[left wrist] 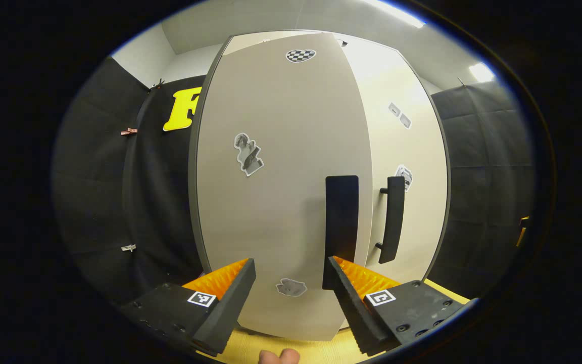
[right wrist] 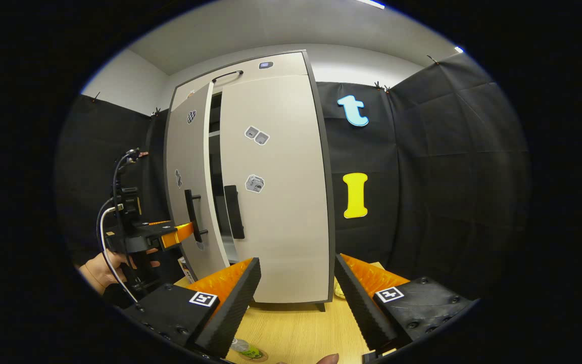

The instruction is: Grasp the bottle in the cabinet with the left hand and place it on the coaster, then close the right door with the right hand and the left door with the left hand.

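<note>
— Where's your left gripper point(left wrist: 291, 283)?
— Jaws wide, empty, before the smooth left door point(left wrist: 281, 182), centre frame; its flat black handle point(left wrist: 341, 227) close.
— Right gripper point(right wrist: 296, 285)?
— Wide, empty. Bottle point(right wrist: 244, 349) low in frame, on the wooden table point(right wrist: 296, 328).

The left gripper point(left wrist: 291, 283) is wide open and holds nothing. A hand point(right wrist: 101, 270) holds it up. The right gripper point(right wrist: 296, 283) is wide open too, with nothing inside.
</note>
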### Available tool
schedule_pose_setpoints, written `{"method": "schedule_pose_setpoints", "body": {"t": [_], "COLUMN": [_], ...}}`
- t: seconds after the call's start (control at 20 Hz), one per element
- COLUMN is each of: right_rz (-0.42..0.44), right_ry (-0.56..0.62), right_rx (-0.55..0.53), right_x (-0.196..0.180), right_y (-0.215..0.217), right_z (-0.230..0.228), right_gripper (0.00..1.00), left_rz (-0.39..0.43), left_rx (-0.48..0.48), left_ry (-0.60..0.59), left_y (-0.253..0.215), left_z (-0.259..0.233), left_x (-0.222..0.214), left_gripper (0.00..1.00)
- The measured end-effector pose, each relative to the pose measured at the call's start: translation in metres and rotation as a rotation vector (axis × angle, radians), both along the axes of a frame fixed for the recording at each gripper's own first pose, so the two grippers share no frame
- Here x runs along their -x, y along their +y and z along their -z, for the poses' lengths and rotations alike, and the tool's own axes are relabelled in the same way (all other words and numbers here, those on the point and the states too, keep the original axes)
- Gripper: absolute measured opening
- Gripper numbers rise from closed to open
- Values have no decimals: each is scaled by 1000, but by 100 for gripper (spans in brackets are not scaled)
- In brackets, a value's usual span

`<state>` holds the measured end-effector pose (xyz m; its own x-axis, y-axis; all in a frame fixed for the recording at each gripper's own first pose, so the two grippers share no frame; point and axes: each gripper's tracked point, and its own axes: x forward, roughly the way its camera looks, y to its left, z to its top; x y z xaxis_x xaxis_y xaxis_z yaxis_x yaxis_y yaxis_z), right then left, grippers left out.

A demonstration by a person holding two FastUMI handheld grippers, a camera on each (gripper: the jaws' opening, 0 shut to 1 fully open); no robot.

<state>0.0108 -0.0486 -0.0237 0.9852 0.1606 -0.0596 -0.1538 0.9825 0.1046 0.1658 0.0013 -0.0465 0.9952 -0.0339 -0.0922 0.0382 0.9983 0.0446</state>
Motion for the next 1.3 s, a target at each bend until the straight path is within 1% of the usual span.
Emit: {"method": "schedule_pose_setpoints", "body": {"t": [0.15,0.3,0.65,0.95,1.1,1.3], "right_rz": [-16,-22,-16,-19,-22,-35], "right_ry": [7,2,-18,-51,-77,-86], "right_rx": [-12,-10,-11,7,21,31], "right_x": [-1,-2,-3,0,1,3], "right_y": [6,8,15,35,47,63], "right_z": [-1,-3,-12,-21,-26,-29], "right_gripper": [98,97,97,97,97,97], "left_rz": [-17,-1,13,19,7,-30], "left_rx": [-11,-3,16,33,44,51], "left_ry": [2,6,16,-25,-43,-26], "left_y": [1,-4,-2,-3,2,21], "left_z": [-1,-3,-13,-28,-32,-24], "left_x": [2,13,69,122,146,168], "left_gripper": [93,94,94,94,94,93]}}
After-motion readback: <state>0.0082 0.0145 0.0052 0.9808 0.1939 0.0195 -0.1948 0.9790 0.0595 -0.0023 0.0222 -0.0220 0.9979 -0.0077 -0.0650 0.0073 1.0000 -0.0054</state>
